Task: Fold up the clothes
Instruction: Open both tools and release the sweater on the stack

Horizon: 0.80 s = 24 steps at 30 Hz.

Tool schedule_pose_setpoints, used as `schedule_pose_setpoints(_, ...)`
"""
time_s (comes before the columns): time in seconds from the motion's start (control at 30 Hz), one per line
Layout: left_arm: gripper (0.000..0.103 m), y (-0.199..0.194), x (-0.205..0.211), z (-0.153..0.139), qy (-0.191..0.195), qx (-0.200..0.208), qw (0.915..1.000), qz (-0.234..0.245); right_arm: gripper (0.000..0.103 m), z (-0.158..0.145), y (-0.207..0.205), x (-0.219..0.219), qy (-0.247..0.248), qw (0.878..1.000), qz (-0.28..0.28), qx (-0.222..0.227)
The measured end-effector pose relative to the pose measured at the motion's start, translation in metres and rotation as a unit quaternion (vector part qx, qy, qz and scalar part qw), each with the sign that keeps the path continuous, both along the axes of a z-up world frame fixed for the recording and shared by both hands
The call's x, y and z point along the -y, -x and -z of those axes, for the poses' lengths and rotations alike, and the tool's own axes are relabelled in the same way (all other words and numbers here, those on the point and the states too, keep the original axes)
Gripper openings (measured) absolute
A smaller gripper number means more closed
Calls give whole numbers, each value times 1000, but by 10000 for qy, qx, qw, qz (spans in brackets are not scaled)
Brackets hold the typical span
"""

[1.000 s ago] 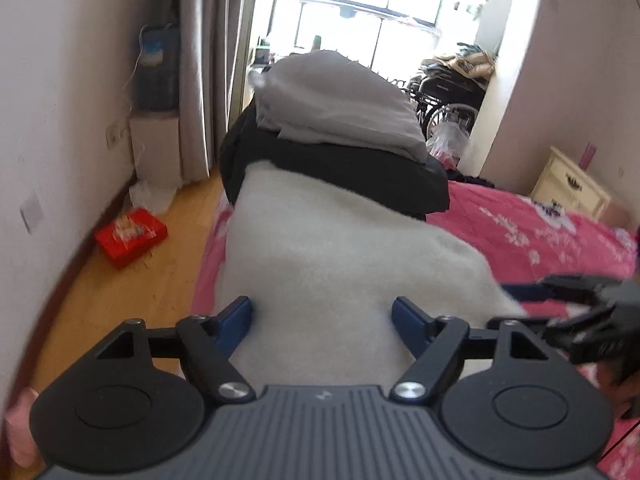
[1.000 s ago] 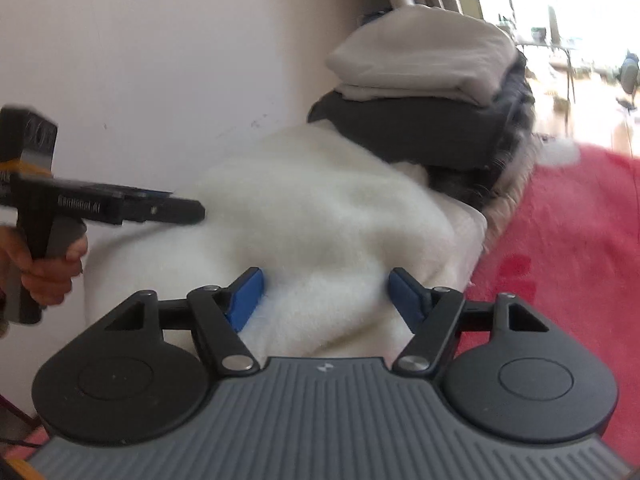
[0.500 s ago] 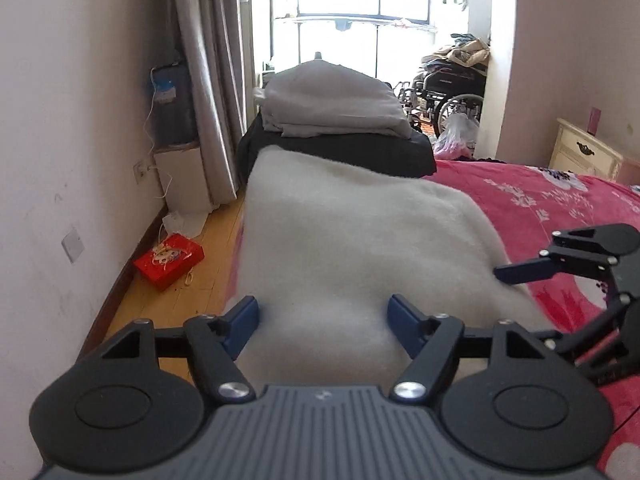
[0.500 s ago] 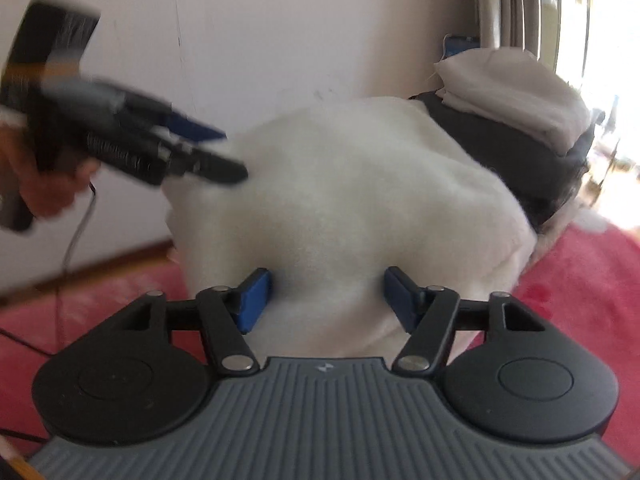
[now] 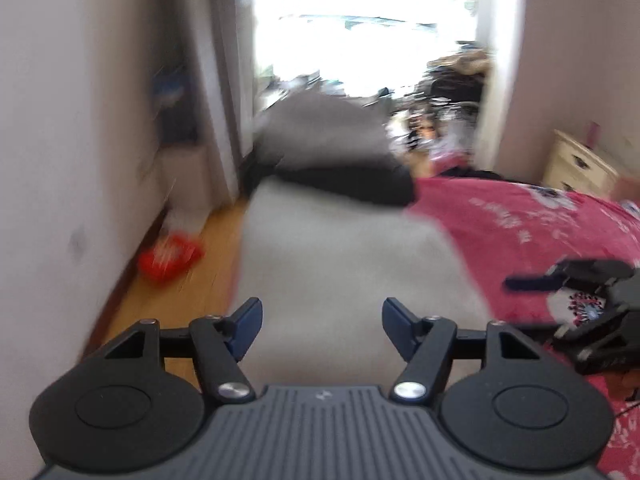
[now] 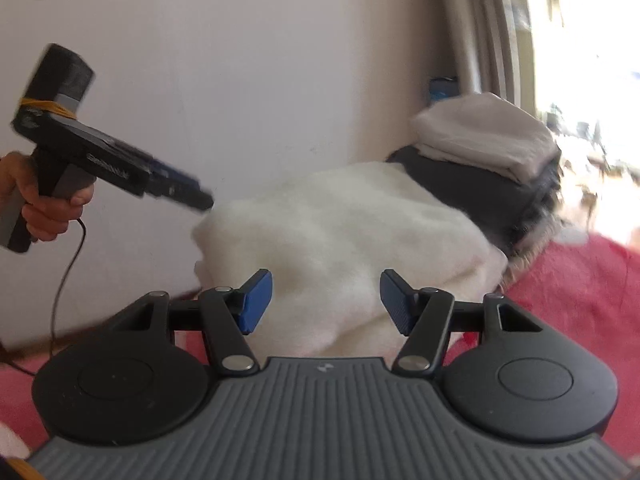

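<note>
left gripper point(image 5: 322, 330): black hinged linkages, two round matte housings, ribbed grey body, blue pads point(image 5: 400, 326) with fine ridges. jaws stand partly apart and have just been closing a little; nothing pinched between them, only the white fleece garment point(image 5: 340, 272) seen beyond the gap. view is motion-blurred.

right gripper point(image 6: 326, 300): same build, blue ridged fingertips point(image 6: 256, 300). jaws also part-way apart, just been narrowing; no cloth gripped, the pads hang clear over the near edge of the fleece.

white fleece garment: thick, nubbly pile, folded into a soft rounded slab, lying at the edge of the pink bedspread point(image 5: 540, 232) nearest the white wall point(image 6: 240, 60). the spread is plush with pale printed motifs.

behind the fleece, touching its far end: a dark folded garment point(image 6: 480, 184), smooth and flat, with a light grey folded piece point(image 6: 484, 136) stacked on top, edges squared, top slightly domed.

in the right wrist view the left gripper shows side-on at left, pistol-shaped, held in a hand point(image 6: 44, 196), a thin black cable drooping from it; its tips sit just beside the fleece's far corner — contact cannot be told.

floor beside bed: wood boards, a red crumpled bag point(image 5: 170, 260). grey curtain point(image 5: 224, 100), cream bedside cabinet point(image 5: 580, 164).
</note>
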<state>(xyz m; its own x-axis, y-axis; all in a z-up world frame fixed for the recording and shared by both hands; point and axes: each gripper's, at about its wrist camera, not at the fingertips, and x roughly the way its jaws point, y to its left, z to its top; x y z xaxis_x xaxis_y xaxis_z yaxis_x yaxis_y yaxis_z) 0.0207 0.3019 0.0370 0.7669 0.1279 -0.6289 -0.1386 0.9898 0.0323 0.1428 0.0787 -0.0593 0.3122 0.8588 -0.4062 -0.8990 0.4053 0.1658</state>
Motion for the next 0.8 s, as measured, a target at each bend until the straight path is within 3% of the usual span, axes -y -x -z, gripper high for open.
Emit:
schedule_pose_setpoints(0.13, 69, -85, 20, 2, -471, -74, 9982, 374, 59, 0, -12, 5, 18, 9981, 436, -428)
schedule_pose_setpoints(0.23, 69, -142, 26, 39, -870, -491, 9948, 190, 59, -7, -10, 14, 131, 9973, 573, -444)
schedule_pose_setpoints(0.3, 69, -162, 23, 65, -880, -862, 9923, -123, 59, -9, -8, 20, 336, 9962, 673, -430)
schedule_pose_setpoints(0.37, 66, -155, 24, 63, -564, -597, 9959, -390, 59, -13, -5, 28, 577, 9943, 774, -446)
schedule_pose_setpoints(0.47, 67, -122, 41, 40, -68, -247, 9990, -358, 59, -27, 7, 48, 1093, 9893, 862, -431)
schedule_pose_setpoints(0.57, 76, -74, 79, 13, -168, -96, 9997, -129, 61, -44, 29, 70, 1488, 9849, 823, -334)
schedule_pose_setpoints(0.67, 89, -24, 123, 1, -305, -32, 9995, -29, 63, -58, 57, 94, 1416, 9834, 1026, -497)
schedule_pose_setpoints(0.8, 91, 24, 163, 11, -190, -166, 9996, -102, 70, -49, 93, 112, 1081, 9829, 1396, -516)
